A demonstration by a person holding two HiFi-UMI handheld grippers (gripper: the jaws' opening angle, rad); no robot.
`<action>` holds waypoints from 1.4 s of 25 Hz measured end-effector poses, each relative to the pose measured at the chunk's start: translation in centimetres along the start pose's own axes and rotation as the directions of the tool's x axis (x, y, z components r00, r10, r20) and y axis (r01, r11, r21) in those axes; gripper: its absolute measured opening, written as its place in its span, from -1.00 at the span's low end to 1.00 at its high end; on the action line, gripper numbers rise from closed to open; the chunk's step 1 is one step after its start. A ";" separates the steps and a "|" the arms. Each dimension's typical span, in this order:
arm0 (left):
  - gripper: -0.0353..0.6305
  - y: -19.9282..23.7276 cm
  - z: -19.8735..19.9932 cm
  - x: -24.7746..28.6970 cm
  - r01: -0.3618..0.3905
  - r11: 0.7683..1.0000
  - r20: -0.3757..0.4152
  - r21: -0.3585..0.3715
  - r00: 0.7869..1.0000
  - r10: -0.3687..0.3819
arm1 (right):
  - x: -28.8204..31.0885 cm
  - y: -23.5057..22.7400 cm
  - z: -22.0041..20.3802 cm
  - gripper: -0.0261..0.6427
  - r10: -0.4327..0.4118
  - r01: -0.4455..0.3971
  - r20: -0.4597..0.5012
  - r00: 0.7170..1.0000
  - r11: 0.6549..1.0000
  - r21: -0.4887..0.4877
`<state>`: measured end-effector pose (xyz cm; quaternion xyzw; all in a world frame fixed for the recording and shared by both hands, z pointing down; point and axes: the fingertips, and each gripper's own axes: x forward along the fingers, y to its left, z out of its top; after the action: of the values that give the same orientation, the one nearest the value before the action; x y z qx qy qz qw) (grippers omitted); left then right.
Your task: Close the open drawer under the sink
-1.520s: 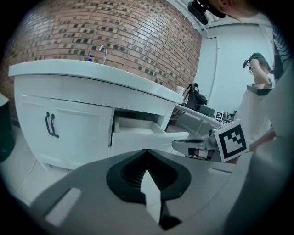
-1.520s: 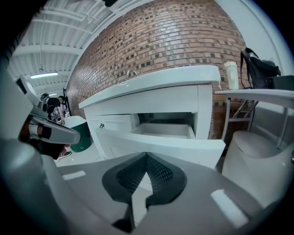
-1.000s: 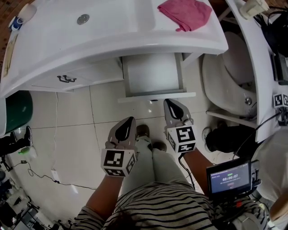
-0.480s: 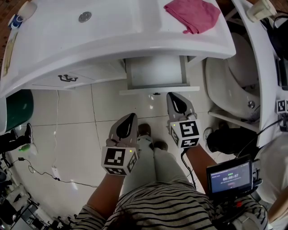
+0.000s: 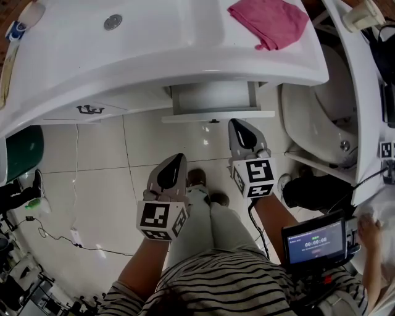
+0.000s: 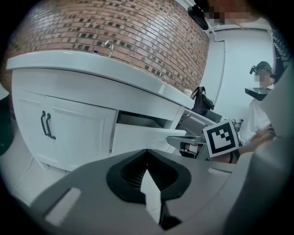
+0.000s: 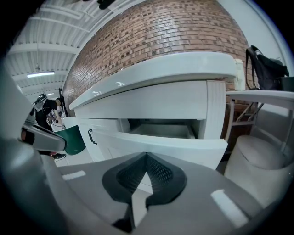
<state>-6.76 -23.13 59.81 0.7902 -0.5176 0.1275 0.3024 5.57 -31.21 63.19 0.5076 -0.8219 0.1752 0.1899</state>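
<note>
The white drawer (image 5: pixel 213 99) under the sink (image 5: pixel 123 43) stands partly out, its front panel (image 5: pixel 217 115) a short way beyond the counter edge. My right gripper (image 5: pixel 238 125) is shut, with its tip just in front of that panel; whether they touch I cannot tell. In the right gripper view the drawer front (image 7: pixel 174 144) fills the space straight ahead of the right gripper (image 7: pixel 146 157). My left gripper (image 5: pixel 174 165) is shut and empty, held lower and to the left over the floor. In the left gripper view the drawer (image 6: pixel 138 135) lies ahead of the left gripper (image 6: pixel 147 153).
A pink cloth (image 5: pixel 270 18) lies on the counter's right end. The cabinet door with a dark handle (image 5: pixel 90 109) is left of the drawer. A green bin (image 5: pixel 21 151) stands at far left, a white toilet (image 5: pixel 321 123) at right. A small screen (image 5: pixel 313 241) hangs near my right arm.
The drawer has slid inward; less of it shows beyond the counter. My right gripper has moved forward along with its front panel. The left gripper has stayed almost still.
</note>
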 end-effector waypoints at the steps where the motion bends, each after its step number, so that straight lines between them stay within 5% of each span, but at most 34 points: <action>1: -0.85 0.2 0.1 0.1 0.000 1.000 0.001 0.000 1.000 0.000 | 0.2 0.0 0.1 -0.92 0.000 0.000 0.000 1.000 1.000 -0.001; 35: -0.85 3.1 1.1 0.0 -0.046 0.998 0.012 -0.034 0.999 0.047 | 5.8 -2.8 4.1 -0.92 -0.045 0.044 0.032 0.998 0.999 0.025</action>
<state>-9.67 -24.65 59.97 0.7736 -0.5398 0.1209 0.3093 5.15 -38.78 62.72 0.5308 -0.8113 0.1724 0.1741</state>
